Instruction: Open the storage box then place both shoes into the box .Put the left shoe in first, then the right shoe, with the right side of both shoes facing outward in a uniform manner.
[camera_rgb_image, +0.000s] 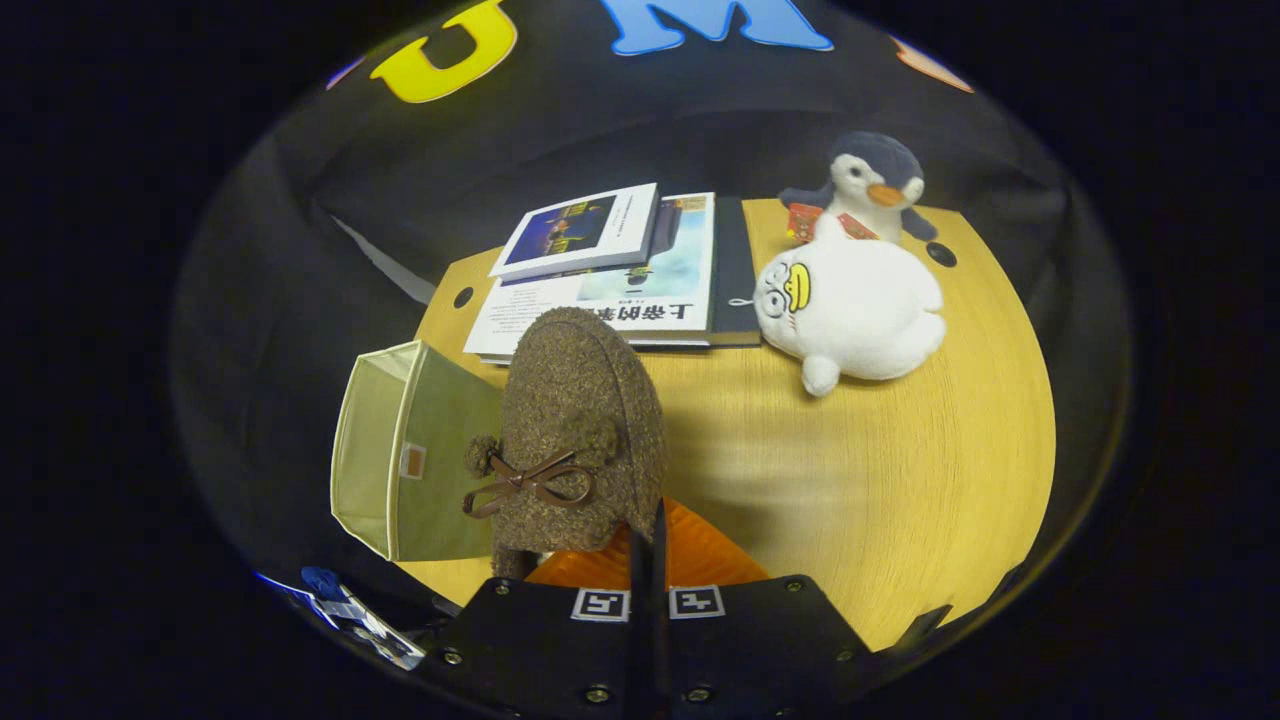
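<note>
The brown fuzzy shoe (580, 430), trimmed with a thin brown bow and small pompoms, hangs toe-away just ahead of the gripper (648, 545), lifted above the wooden table (900, 480). The gripper's 2 fingers are drawn together with almost no gap between them, pinching the shoe's near rim at its heel end. Just left of the shoe, partly overlapped by it, stands the pale green fabric storage box (400, 460) at the table's near left corner, its open mouth turned to the left; whether the shoe touches it cannot be told. Beyond the shoe, at the far side of the table, lies a stack of books (610, 270), the topmost smaller one resting askew on the larger. To the right of them sits a white plush duck (860, 310), with a plush penguin (870, 185) just behind it at the far edge.
</note>
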